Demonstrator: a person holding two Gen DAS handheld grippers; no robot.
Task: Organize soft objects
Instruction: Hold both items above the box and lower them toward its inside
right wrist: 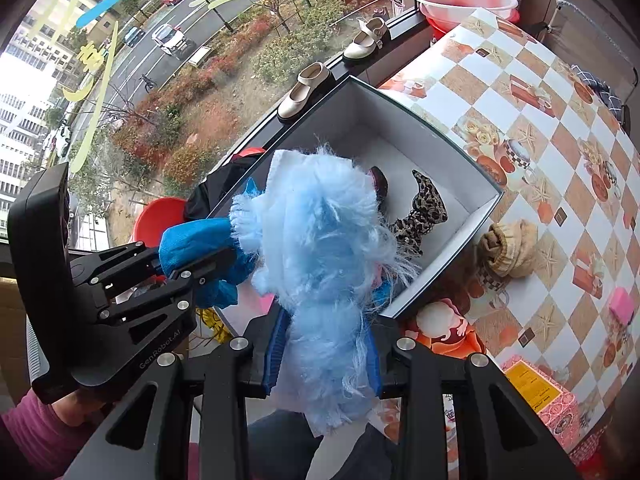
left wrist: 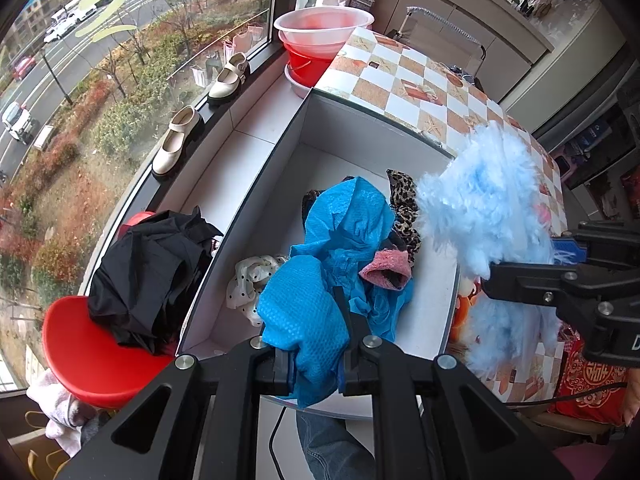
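My left gripper [left wrist: 316,364] is shut on a bright blue cloth [left wrist: 320,280] that hangs into the white open box [left wrist: 344,128]; it also shows in the right wrist view [right wrist: 200,256]. My right gripper [right wrist: 324,360] is shut on a fluffy light-blue item [right wrist: 320,256], held over the box's near right edge; it also shows in the left wrist view [left wrist: 484,216]. In the box lie a leopard-print piece [left wrist: 404,204], a pink knit piece [left wrist: 388,270] and a white polka-dot cloth [left wrist: 250,280].
The box sits on a checkered tablecloth [right wrist: 560,140]. A beige rolled sock [right wrist: 508,248] lies right of the box. A red stool [left wrist: 92,356] with black clothing [left wrist: 148,276] stands left. Shoes [left wrist: 176,140] sit on the window sill, basins [left wrist: 324,32] beyond.
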